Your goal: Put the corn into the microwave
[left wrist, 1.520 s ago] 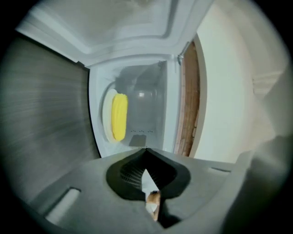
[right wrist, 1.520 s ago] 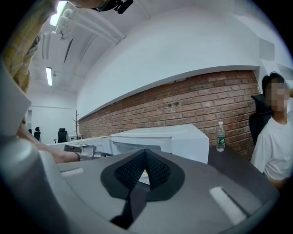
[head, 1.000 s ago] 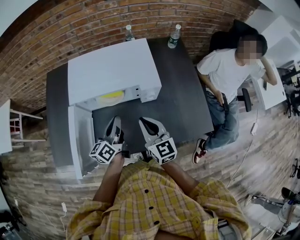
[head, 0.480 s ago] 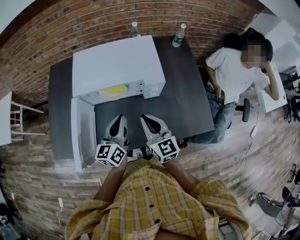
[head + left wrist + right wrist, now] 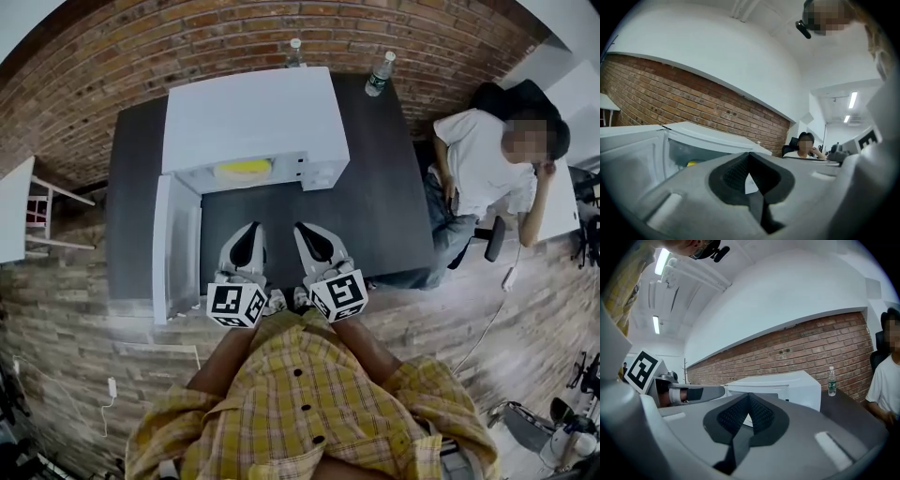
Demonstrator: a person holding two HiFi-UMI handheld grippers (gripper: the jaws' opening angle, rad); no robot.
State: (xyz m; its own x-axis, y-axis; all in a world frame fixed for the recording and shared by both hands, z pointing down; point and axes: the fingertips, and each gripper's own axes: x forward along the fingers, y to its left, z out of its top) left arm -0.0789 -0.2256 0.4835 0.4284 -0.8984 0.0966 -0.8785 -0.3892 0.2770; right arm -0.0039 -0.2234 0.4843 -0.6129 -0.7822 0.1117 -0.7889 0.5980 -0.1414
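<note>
Corn (image 5: 242, 170): yellow, lodged inside the microwave (image 5: 253, 117), at 12 o'clock from both grippers and well apart from them.
Microwave door (image 5: 176, 248): swung open, at 9 o'clock of the left gripper (image 5: 249, 231).
Left gripper: jaws clenched together, nothing grasped.
Right gripper (image 5: 306, 231): jaws likewise clenched, nothing grasped.
Both are held above the dark tabletop (image 5: 375, 206).
Bottle (image 5: 378, 73): stood at 1 o'clock of the microwave.

The microwave (image 5: 253, 112) sits on the desk (image 5: 375, 216), toward its back. Its door (image 5: 176, 246) is swung out to the left, and the corn (image 5: 242, 170) lies inside. Bottle 1 (image 5: 295, 52) stands behind the microwave and bottle 2 (image 5: 378, 73) to its back right. The left tool (image 5: 249, 230) and right tool (image 5: 307, 232) hang side by side before the opening. A seated person (image 5: 487, 169) is right of the desk.
</note>
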